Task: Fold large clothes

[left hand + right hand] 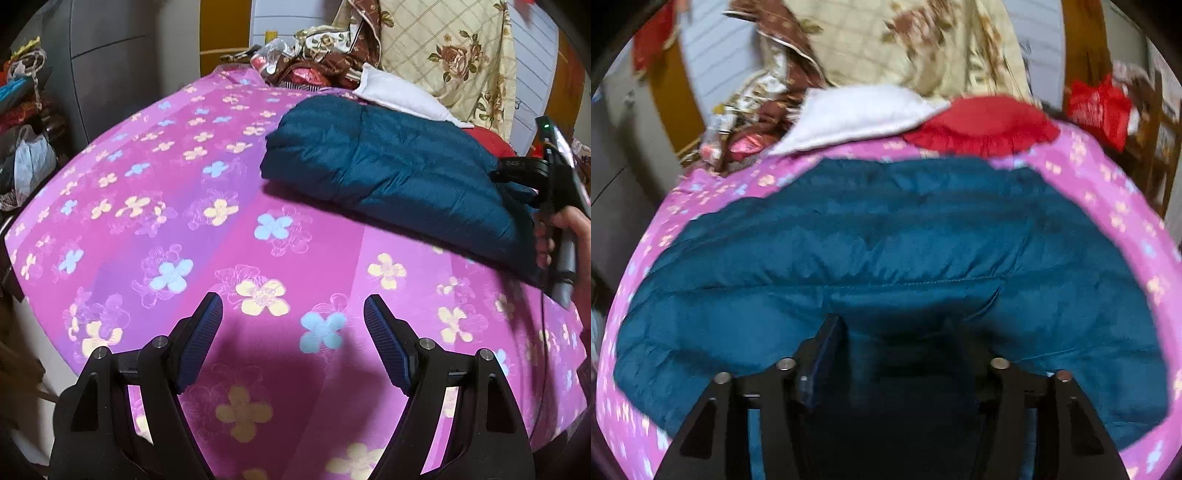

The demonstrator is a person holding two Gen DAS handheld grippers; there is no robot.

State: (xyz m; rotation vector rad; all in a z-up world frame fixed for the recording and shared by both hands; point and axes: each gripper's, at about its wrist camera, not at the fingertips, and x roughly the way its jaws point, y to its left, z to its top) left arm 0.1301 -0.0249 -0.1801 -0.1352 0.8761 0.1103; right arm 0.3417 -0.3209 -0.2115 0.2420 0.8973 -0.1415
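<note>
Jacket [886, 236], puffy quilted teal, lies folded; left tongs [293, 314] and right tongs [897, 332] gape.

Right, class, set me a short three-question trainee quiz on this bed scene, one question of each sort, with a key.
1. True or false: the left gripper is clamped on the blue padded jacket.
2. Which lies on the bed beyond the jacket? A: white cloth. B: open book. C: pair of shoes.
3. Fill in: the jacket rests on a ____ floral sheet.

Key: 1 false, its jaws stand open and empty over the sheet. 2 A. 3 pink.
</note>
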